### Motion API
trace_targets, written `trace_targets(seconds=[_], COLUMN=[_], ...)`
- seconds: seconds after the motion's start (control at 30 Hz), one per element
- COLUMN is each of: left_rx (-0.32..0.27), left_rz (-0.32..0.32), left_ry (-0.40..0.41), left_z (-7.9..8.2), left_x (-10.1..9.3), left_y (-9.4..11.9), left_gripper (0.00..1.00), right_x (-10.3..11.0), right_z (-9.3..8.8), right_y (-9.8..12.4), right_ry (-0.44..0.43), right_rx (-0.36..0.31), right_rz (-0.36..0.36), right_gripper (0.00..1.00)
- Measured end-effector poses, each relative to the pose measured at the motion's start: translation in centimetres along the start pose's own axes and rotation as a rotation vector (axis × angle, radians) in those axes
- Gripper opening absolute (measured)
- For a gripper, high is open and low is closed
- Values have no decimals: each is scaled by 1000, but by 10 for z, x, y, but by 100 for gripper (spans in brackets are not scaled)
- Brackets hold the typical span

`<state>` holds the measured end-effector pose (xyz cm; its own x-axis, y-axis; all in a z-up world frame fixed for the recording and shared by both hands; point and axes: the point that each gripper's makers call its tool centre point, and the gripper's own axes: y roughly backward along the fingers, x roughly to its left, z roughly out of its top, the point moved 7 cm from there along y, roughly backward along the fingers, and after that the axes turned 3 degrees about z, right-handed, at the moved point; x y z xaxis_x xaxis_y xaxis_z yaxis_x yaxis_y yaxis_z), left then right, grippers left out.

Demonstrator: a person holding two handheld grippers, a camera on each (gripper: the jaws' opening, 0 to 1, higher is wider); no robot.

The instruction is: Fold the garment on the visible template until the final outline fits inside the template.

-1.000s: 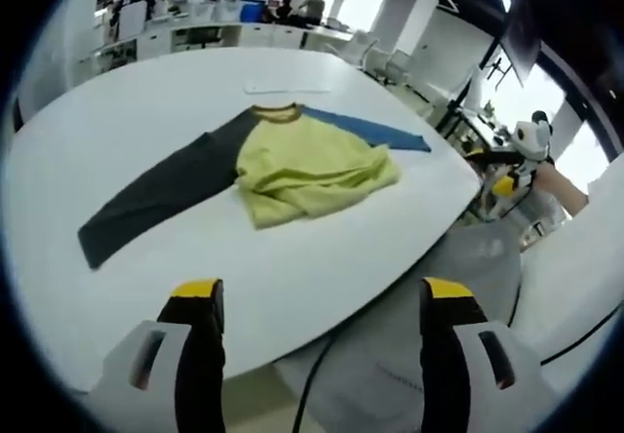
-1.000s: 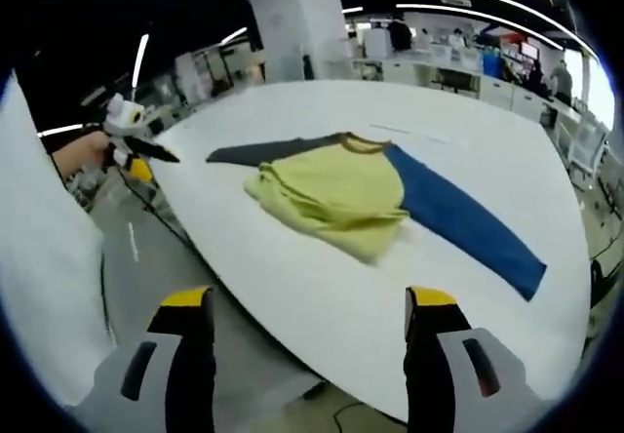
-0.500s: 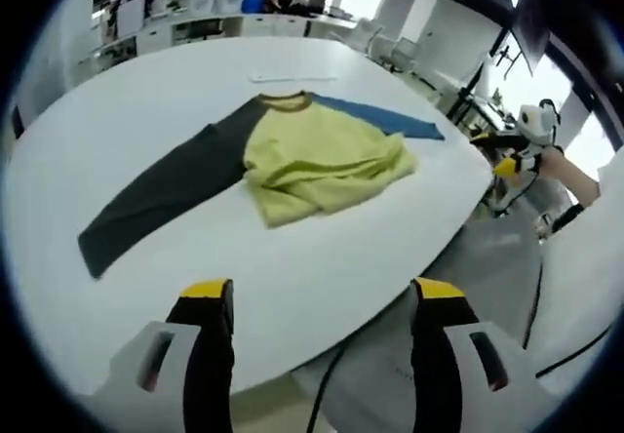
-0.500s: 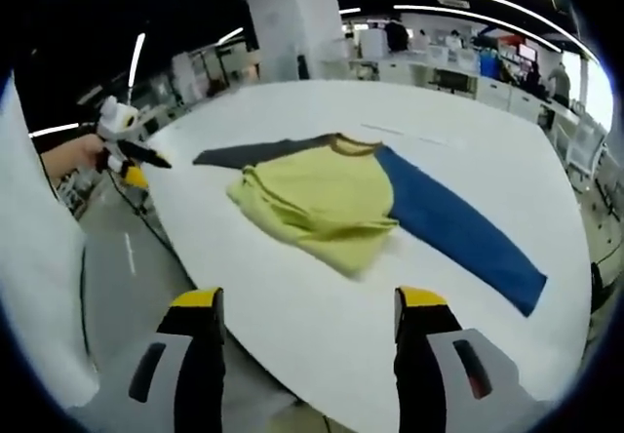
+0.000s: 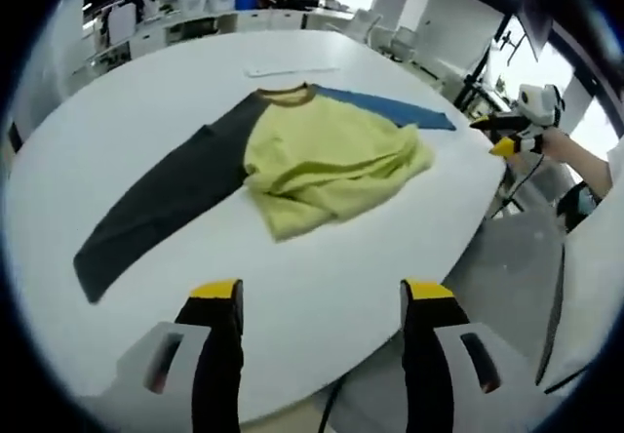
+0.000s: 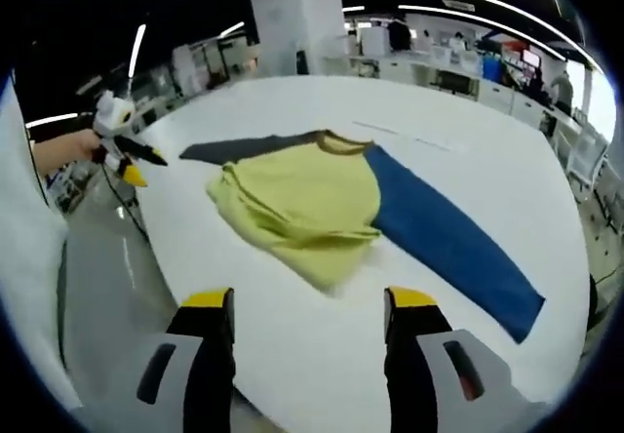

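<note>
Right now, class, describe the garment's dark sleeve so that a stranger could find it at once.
On the big white table lies a shirt with a crumpled yellow body. From its brown collar the dark sleeve stretches out flat; the opposite sleeve is blue.

The yellow shirt point(image 5: 327, 165) lies rumpled, its lower body doubled over, so the hem and whatever lies beneath the folds are hidden. No template outline can be made out on the white table point(image 5: 322, 267). The table's near edge is cut off behind the gripper bodies. The shelves point(image 5: 195, 9) across the room are too small and blurred to read.
</note>
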<state>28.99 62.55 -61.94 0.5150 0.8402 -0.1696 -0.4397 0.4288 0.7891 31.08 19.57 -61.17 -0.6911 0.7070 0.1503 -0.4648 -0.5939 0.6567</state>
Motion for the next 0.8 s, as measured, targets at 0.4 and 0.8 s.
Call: trace_targets(seconds=[0.4,0.8], left_rx=[-47,-98], left_rz=[81,116], left_ry=[-99,-138], left_z=[9,27], left_x=[11,23], left_y=[-30,-52], left_gripper=[53,48], right_x=[-18,-38], right_z=[5,9], right_y=[-22,-43], right_ry=[6,37], right_rx=[7,24], right_rz=[5,-20], right_gripper=[57,47])
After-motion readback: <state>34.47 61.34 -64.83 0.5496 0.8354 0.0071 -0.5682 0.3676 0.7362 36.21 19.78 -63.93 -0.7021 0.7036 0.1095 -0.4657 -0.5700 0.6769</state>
